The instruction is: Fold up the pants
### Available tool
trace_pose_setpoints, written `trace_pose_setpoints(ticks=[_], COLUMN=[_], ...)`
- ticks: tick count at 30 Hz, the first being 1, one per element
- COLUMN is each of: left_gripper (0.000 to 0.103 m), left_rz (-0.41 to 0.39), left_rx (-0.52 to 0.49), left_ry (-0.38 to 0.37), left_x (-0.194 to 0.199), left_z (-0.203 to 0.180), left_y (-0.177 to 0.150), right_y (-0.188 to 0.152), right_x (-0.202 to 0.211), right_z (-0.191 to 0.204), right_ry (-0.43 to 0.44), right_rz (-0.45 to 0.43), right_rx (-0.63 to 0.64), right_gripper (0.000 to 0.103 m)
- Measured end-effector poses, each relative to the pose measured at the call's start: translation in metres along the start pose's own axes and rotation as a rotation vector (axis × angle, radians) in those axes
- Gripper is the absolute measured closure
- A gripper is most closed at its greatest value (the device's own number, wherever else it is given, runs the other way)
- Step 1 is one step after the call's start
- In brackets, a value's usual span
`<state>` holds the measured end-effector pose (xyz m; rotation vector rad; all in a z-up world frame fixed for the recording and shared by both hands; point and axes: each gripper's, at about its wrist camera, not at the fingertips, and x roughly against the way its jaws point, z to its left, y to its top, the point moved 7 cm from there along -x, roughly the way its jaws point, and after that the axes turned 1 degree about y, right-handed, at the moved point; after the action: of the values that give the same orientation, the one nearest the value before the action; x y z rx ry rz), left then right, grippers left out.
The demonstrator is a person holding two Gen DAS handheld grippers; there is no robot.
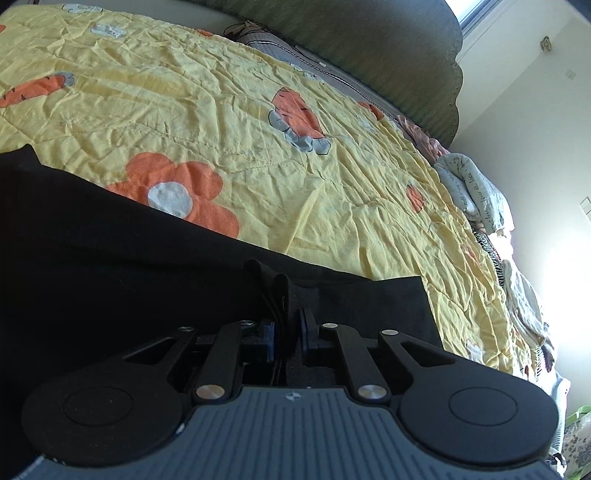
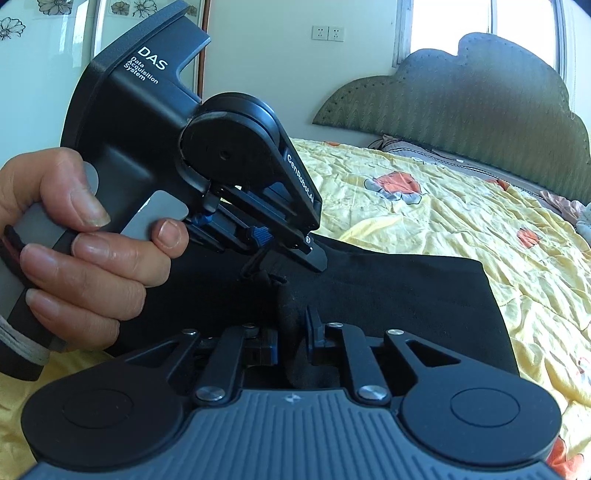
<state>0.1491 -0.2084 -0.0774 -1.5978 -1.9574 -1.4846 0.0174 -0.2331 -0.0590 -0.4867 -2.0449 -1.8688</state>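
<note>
- My left claw [image 1: 285, 334] sits low over the black pants [image 1: 110, 266], its blue pads drawn close with a bunched fold of the black cloth pinched between them; I call that clenched on the pants.
- My right claw [image 2: 291, 341] is likewise nearly closed, a dark ridge of the same pants [image 2: 388, 295] rising between its pads, so it too grips the cloth.
- From the right wrist view I see my left hand [image 2: 74, 251] wrapped round the grey handle of the left claw [image 2: 284, 254], which tilts downward with its tips at the pants just ahead of the right claw; a small tuft of cloth stands up at its tips.
- The two claws hold the pants close together, near the same edge of the garment.
- The pants lie flat on the bed, a wide dark slab with a straight edge on the right, spread over the yellow quilt [image 1: 258, 122].
- The quilt is wrinkled, printed with orange flowers [image 1: 177, 188] and pale blue-grey ones.
- Beyond it, crumpled bedding [image 1: 472, 192] lies along the far side of the bed.
- A green padded headboard [image 2: 461, 96] with a scalloped top stands against the wall.
- Above it, a bright window [image 2: 450, 22]; to its left, wall sockets [image 2: 328, 33].
</note>
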Motion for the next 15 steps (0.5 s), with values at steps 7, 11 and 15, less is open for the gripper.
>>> trace_pose_setpoints(ticks=[7,11,15], left_gripper=[0.095,0.095,0.095], left_rz=[-0.03,-0.052,-0.063], left_rx=[-0.1,-0.147,-0.171], left_ry=[0.084,0.119,0.139], left_x=[0.007,0.013,0.019], left_z=[-0.007,-0.009,-0.008], left_y=[0.0,0.001,0.003], right_y=[0.001,0.003,0.007], right_x=[0.016,0.019,0.023], right_z=[0.01,0.013,0.016], right_ry=[0.006,0.02,0.031], right_rz=[-0.008,-0.012,-0.018], right_rx=[0.009,0.006,0.006], right_gripper=[0.09,0.09,0.09])
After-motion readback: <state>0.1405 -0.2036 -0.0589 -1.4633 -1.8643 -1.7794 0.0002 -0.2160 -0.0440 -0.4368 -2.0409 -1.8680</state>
